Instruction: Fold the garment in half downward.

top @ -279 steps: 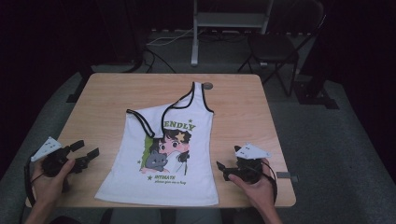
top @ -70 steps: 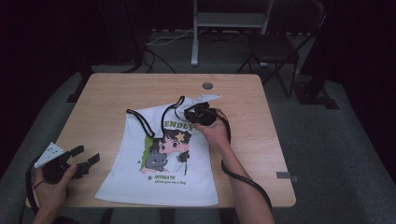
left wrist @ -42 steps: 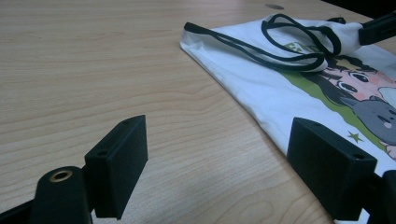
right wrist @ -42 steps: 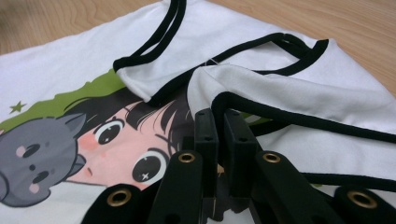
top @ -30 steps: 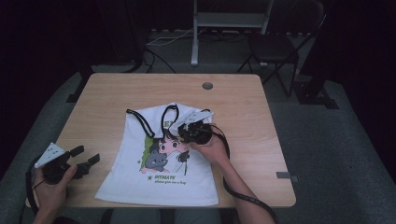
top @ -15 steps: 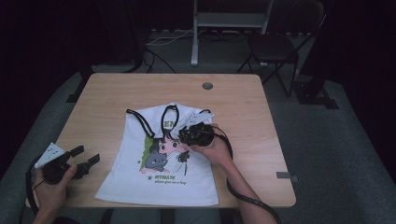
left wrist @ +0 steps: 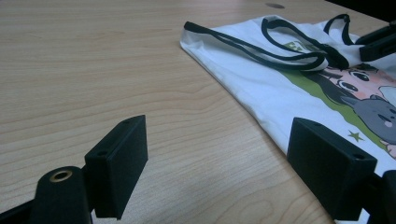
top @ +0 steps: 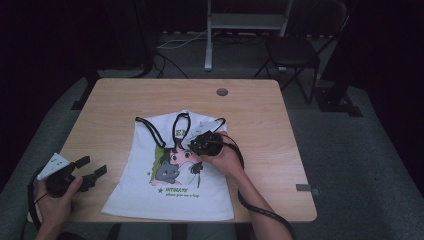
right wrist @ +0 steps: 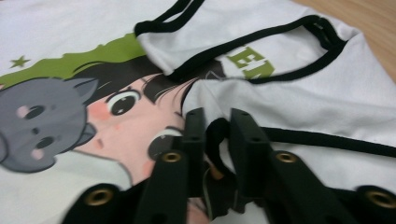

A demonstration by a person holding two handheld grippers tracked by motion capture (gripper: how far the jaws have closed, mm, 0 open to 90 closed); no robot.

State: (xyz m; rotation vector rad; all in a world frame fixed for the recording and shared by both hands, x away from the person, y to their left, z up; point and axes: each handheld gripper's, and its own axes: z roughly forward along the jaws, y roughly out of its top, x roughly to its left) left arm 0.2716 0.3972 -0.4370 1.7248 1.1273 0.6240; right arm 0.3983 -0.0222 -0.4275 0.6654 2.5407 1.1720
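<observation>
Currently the right claw [top: 196, 145] is pinching the black-trimmed shoulder strap [right wrist: 303, 140] of the white tank top [top: 165, 197], jaws nearly closed on it, folding the top edge down over the cartoon print [right wrist: 116, 112]. The tank top is lying mid-worktop [top: 120, 105]. The left claw [top: 92, 170] is idling wide open and empty on bare wood, just beside the hem's left side.

Risk: the thin strap is slipping out, or the unpinned hem is dragging along, skewing the fold.

Versus 9.3 s ago: garment was lying flat, right claw was resting at the near right edge; now it is carrying the strap toward the middle.
</observation>
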